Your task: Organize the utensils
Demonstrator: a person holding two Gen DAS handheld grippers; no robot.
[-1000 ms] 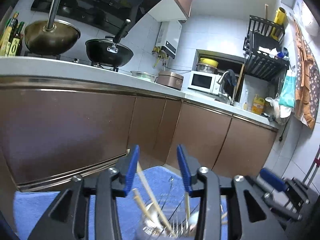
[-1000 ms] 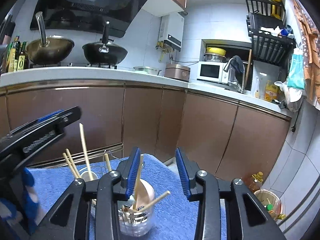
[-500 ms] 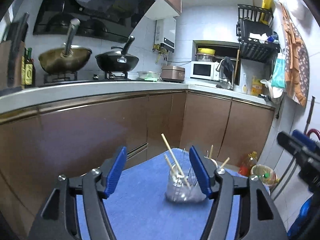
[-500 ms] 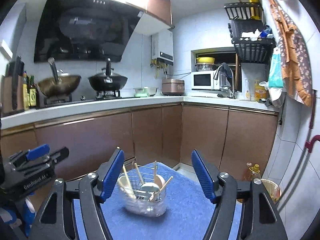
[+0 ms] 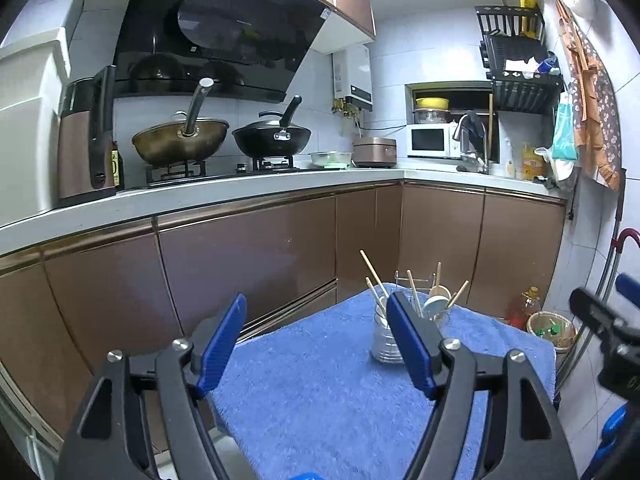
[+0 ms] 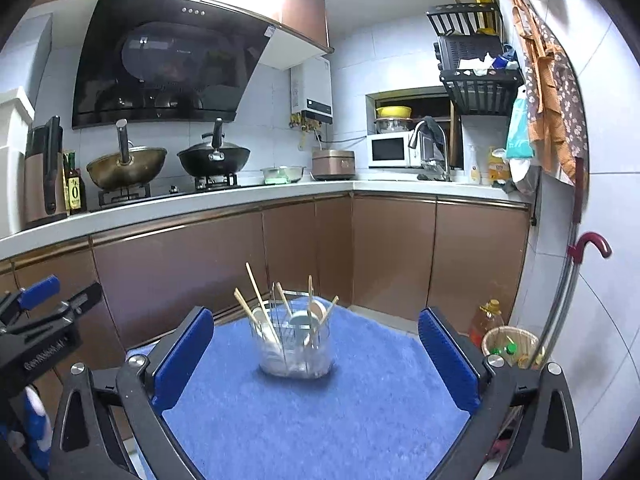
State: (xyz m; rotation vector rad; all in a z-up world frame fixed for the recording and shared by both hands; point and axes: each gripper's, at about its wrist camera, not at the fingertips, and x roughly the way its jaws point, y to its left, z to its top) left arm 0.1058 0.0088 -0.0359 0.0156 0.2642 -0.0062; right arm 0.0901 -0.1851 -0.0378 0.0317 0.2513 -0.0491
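The holder (image 6: 294,344) with the utensils stands straight ahead of the right tool (image 6: 316,356), on the line between its two blue pads, but further away than the fingertips, so nothing is between them. From the left tool (image 5: 314,344) the same holder (image 5: 386,340) lies ahead and to the right, partly hidden behind the right blue pad (image 5: 412,348). I judge the right tool is better lined up on it; which one is nearer I cannot tell.

Both tools are spread wide, and their jaws are opening at this moment. Neither one pinches anything.

The holder looks like a clear, round container with a thin wire frame, its long axis upright. The chopsticks (image 6: 256,296) are thin pale wooden sticks; they lean outward in different directions, some to the left and one to the right. A pale spoon (image 6: 316,310) with a round bowl stands between them. What lies at the bottom of the container is too small to tell.

The desk (image 6: 360,408) is covered with a blue cloth of soft, towel-like texture, which will probably not let the holder slide easily. No loose utensil is seen on the cloth, so I judge the sorting is finished or almost finished.
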